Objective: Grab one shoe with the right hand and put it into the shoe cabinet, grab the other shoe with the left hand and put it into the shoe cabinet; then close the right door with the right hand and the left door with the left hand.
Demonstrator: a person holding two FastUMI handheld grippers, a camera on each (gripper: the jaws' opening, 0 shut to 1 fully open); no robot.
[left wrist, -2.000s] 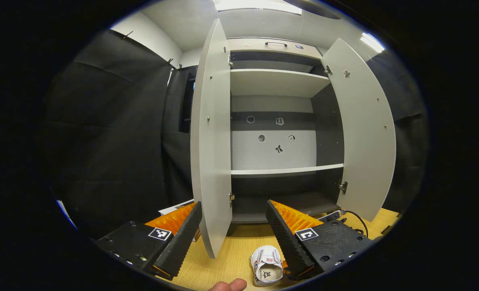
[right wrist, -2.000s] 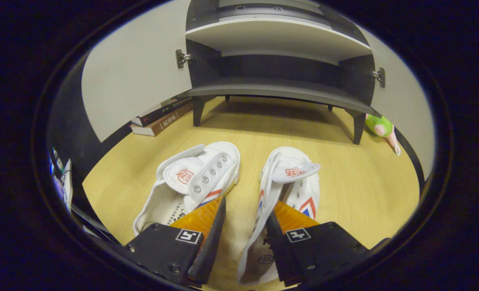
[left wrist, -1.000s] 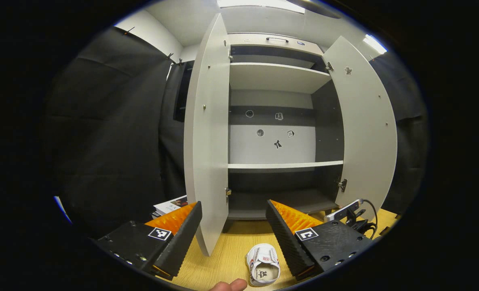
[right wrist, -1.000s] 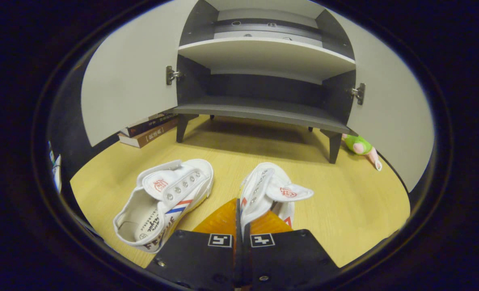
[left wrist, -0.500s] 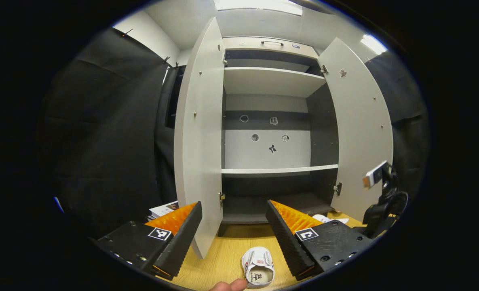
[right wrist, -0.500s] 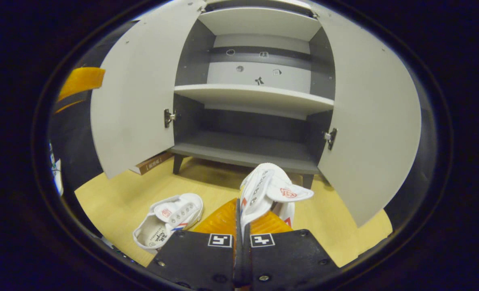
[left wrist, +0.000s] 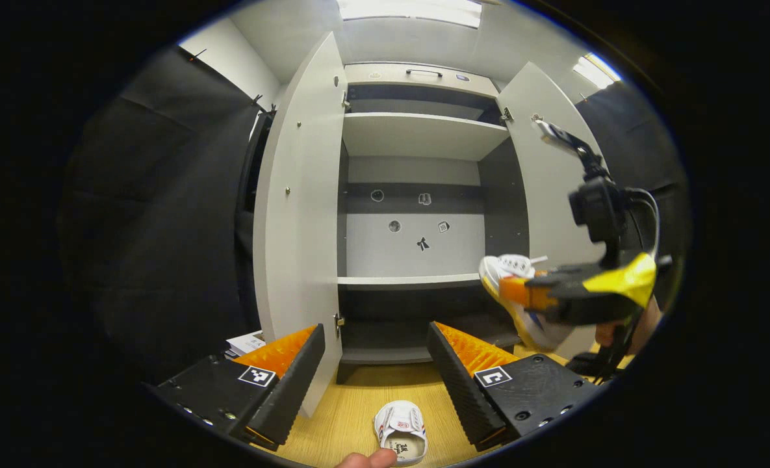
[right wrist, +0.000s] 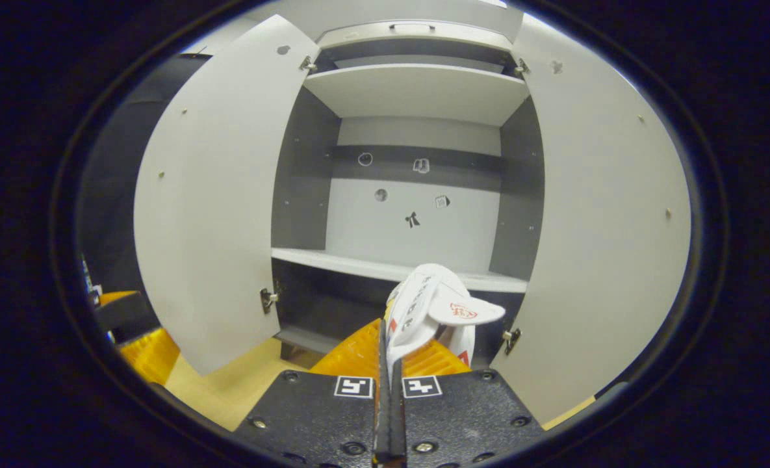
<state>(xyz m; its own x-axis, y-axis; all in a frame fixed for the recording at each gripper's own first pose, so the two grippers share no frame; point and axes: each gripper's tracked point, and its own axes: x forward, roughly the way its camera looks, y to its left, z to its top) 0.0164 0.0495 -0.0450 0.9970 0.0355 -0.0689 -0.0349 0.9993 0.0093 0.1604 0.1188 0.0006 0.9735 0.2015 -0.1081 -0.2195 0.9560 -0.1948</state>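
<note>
I see the shoe cabinet (right wrist: 417, 91) with both doors wide open. My right gripper (right wrist: 388, 364) pinches one white shoe (right wrist: 433, 305) before the middle shelf (right wrist: 333, 263). My left gripper (left wrist: 375, 370) hangs spread, the other shoe (left wrist: 401, 439) on the floor (left wrist: 352, 422) between its fingers.

Floor shoe (left wrist: 401, 439) heel & fingertip (left wrist: 368, 460) cut off at btm edge.
</note>
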